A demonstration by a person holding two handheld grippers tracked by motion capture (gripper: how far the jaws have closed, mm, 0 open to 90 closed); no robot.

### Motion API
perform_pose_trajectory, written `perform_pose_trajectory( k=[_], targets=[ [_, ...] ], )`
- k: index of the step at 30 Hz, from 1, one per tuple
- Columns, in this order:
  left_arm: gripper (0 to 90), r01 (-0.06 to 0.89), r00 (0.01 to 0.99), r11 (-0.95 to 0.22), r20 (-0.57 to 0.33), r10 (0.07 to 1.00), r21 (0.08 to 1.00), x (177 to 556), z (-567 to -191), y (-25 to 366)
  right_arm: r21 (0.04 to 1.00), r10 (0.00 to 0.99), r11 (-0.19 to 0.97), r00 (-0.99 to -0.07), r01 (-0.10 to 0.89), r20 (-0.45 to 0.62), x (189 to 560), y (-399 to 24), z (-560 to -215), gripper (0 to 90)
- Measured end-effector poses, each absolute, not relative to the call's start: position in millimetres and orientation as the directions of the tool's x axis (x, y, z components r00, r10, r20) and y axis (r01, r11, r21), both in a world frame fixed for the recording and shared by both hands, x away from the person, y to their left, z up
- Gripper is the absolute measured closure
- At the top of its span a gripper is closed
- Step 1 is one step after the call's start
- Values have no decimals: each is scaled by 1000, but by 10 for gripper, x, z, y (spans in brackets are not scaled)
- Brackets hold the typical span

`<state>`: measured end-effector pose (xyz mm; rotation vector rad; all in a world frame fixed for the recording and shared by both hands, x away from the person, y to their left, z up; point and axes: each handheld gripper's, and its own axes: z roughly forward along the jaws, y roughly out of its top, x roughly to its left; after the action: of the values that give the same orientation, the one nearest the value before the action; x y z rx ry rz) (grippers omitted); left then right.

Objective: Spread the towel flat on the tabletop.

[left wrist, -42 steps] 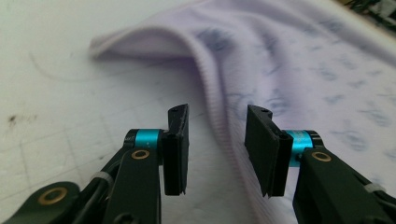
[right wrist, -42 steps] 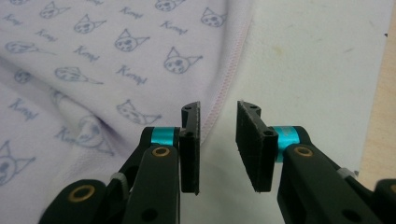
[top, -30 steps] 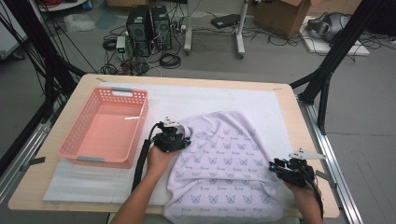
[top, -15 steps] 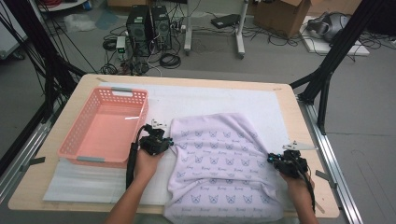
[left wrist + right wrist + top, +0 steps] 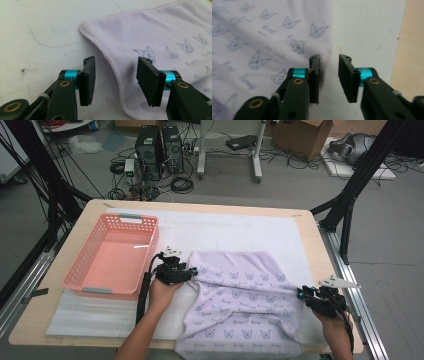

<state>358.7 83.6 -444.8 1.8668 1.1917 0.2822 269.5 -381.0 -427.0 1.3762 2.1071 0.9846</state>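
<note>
cloth: lilac towel (image 5: 245, 307), soft knit w/ cat print, stitched hem; lies flat on white mat (image 5: 240, 227), near edge over table front.
L claw (image 5: 116, 80): my jaws just opened, abt half; hem betw. them, no grip.
R claw (image 5: 329, 77): just opened, narrow gap; R hem at inner pad, not pinched.
axis: L-R betw. claws.
basket (image 5: 82, 270): pink plastic, L side; L claw nearer.
</note>
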Motion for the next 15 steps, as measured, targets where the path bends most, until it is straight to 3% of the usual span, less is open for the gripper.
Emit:
perform_pose_trajectory(
  k=[4, 7, 13, 15],
  targets=[
    [615, 608, 534, -203, -206, 820, 767, 3611, -4491, 737, 766, 921, 220, -388, 604, 41, 3011, -3807, -4299, 701],
    [840, 616, 543, -220, -205, 815, 756, 3600, -4485, 751, 768, 919, 181, -383, 614, 90, 3161, -3814, -4280, 664],
    [869, 611, 550, -228, -199, 811, 758, 3522, -4489, 808, 818, 925, 97, -356, 568, 137, 3232, -3888, -4088, 637],
    [869, 610, 550, -226, -200, 811, 760, 3499, -4490, 814, 789, 928, 132, -354, 600, 113, 3317, -3842, -4094, 664]
  ],
)
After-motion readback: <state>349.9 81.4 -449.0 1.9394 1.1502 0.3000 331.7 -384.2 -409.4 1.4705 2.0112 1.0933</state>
